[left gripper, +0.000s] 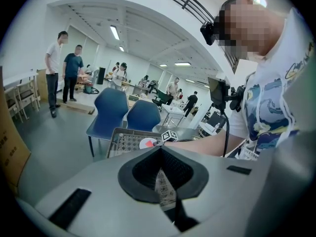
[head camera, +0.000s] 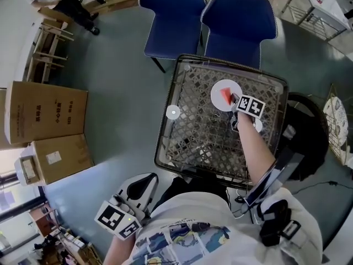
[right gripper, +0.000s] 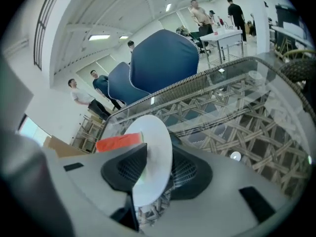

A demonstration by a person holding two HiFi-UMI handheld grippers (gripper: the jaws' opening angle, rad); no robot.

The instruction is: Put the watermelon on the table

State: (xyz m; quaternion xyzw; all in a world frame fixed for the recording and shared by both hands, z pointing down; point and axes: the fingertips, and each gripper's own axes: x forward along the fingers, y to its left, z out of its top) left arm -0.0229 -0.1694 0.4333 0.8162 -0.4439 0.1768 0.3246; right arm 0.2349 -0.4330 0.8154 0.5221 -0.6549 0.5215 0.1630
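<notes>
- The watermelon (right gripper: pixel 118 142), a red slice, lies on a white plate (head camera: pixel 218 88); the plate sits on the glass-topped desk (head camera: pixel 190 142) toward its far right part, so the slice looks already delivered.
- The right hand-held gripper (head camera: pixel 236 100) reaches across the desk, angled down, with the plate's near rim between its jaws; the jaws stand apart on either side of the thin rim and do not appear to pinch it, which fits a release once the plate is down.
- The left hand-held gripper (left gripper: pixel 160 154) is held back near the person's body, off the desk; its jaws are together with nothing between them, as it has no part in this step.
- Two blue chairs (head camera: pixel 212 18) stand just beyond the desk's far edge; cardboard boxes (head camera: pixel 47 117) sit on the floor well to the left; people stand far off in the room.
- Nothing crowds the plate; the rim itself is the one thing a withdrawing jaw could catch and tip.
</notes>
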